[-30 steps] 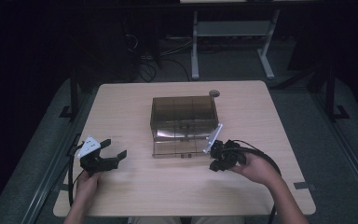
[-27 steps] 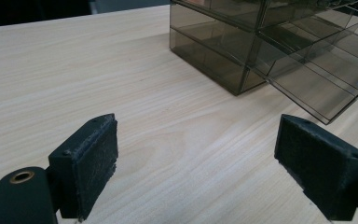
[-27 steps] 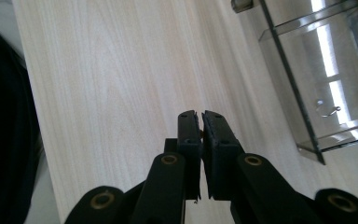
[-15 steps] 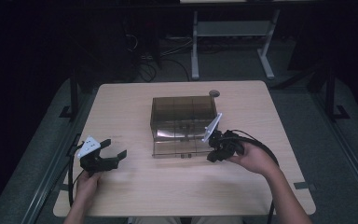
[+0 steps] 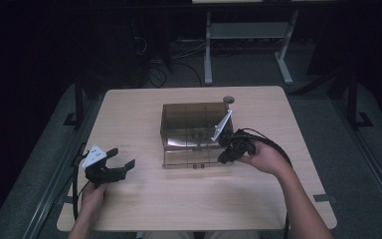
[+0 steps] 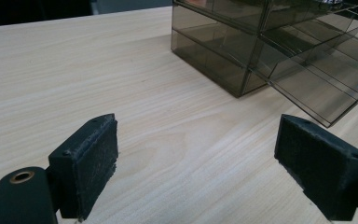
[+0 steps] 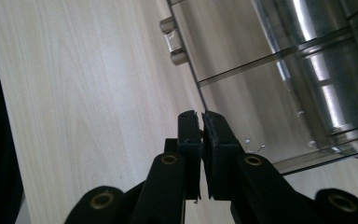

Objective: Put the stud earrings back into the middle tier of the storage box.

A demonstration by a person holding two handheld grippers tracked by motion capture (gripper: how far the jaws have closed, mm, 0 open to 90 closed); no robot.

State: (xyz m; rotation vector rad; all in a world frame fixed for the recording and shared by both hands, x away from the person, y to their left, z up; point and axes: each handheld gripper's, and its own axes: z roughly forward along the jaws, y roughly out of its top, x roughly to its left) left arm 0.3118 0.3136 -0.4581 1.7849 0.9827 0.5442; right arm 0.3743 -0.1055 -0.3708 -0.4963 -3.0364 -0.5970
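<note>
A smoky clear drawer box (image 5: 189,122) stands mid-table, its lowest drawer (image 5: 194,158) pulled out toward the person. My right gripper (image 5: 222,158) is at that drawer's right front corner, with its grey plate tilted up against the box. In the right gripper view the gripper (image 7: 200,116) has its jaws pressed together with nothing seen between them, their tips at the drawer's front wall (image 7: 242,93), below a pair of metal knobs (image 7: 173,39). My left gripper (image 5: 122,158) rests open at the table's front left. Bare wood lies between its pads (image 6: 93,168), and the box (image 6: 223,56) stands beyond.
A small round dark object (image 5: 228,99) lies on the table (image 5: 144,114) just behind the box's right corner. Cables trail from both grippers off the front edge. A metal stand (image 5: 248,35) and cords are on the floor behind the table.
The right gripper has moved away from the person and slightly up, toward the box's right front. The box, the drawer and the left gripper have stayed put.
</note>
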